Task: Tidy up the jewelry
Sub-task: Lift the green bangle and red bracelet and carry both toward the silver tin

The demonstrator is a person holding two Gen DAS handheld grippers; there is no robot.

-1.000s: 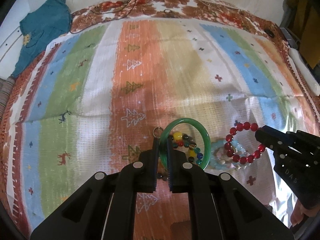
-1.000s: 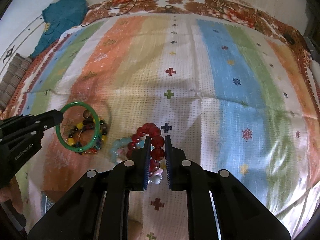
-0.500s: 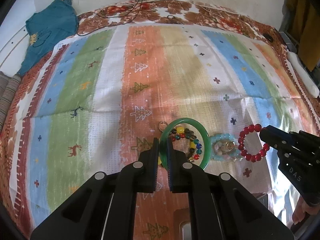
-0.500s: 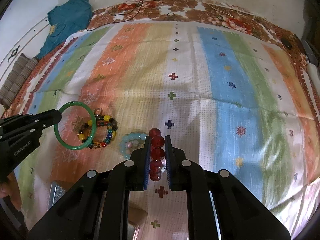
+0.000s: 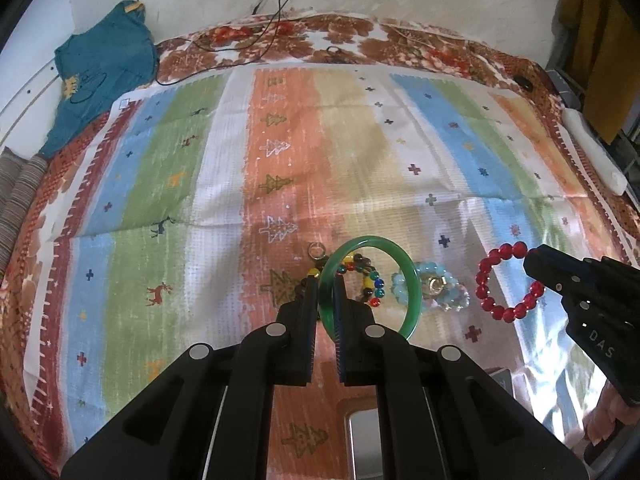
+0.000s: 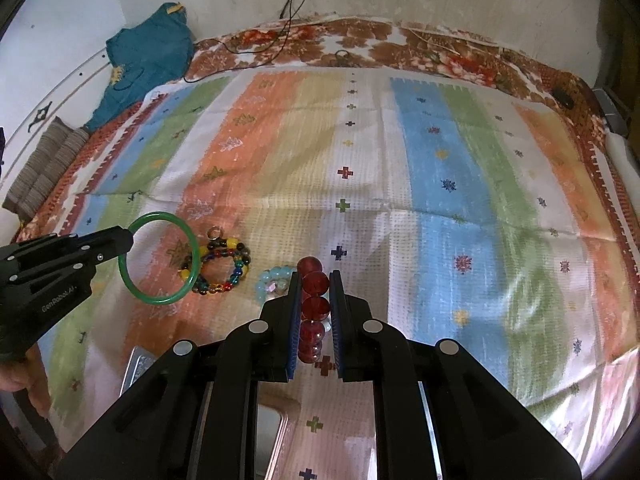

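My left gripper (image 5: pixel 326 286) is shut on a green bangle (image 5: pixel 414 280) and holds it upright above the striped cloth; it also shows in the right wrist view (image 6: pixel 160 300). My right gripper (image 6: pixel 314 278) is shut on a red bead bracelet (image 6: pixel 314 306), lifted off the cloth; the bracelet also shows in the left wrist view (image 5: pixel 486 292). A multicoloured bead bracelet (image 6: pixel 236 266) with a small metal ring and a pale blue bead bracelet (image 6: pixel 272 278) lie on the cloth between the grippers.
The striped cloth (image 5: pixel 280 180) covers a bed. A metal tray edge (image 6: pixel 138 364) shows near the front. A teal garment (image 5: pixel 104 68) and black cables (image 5: pixel 272 20) lie at the far side. A white object (image 5: pixel 596 152) lies at the right edge.
Both grippers have risen and pulled back from the cloth, carrying the green bangle and the red bracelet. The two other bracelets stayed on the cloth.
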